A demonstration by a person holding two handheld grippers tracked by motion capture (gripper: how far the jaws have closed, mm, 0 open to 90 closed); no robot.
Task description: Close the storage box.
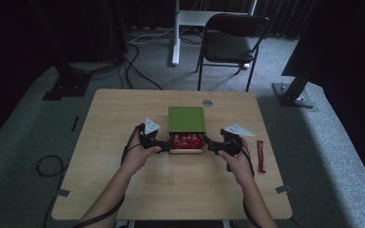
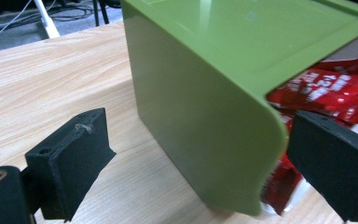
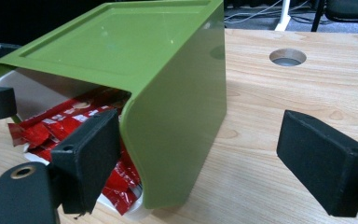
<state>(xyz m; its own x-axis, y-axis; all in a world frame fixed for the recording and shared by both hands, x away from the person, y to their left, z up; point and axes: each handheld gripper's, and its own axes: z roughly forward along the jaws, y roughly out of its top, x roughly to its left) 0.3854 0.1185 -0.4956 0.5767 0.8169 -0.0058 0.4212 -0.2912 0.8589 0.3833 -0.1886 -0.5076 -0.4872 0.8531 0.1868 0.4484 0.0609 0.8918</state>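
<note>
Two tools (image 1: 164, 142) (image 1: 208, 144) flank green box (image 1: 186, 118) | jaws spread | apart

A black chair (image 1: 230, 40) stands on grey carpet (image 1: 24, 123) (dimly lit) beyond the wooden table (image 1: 180, 185).

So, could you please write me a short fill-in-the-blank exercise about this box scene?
1. The green lid partly covers a box of ___ sachets.
2. The left gripper and right gripper both have their jaws ___.
3. One loose sachet lies on the table to the ___ of the right gripper.

Missing words: red; open; right
</note>
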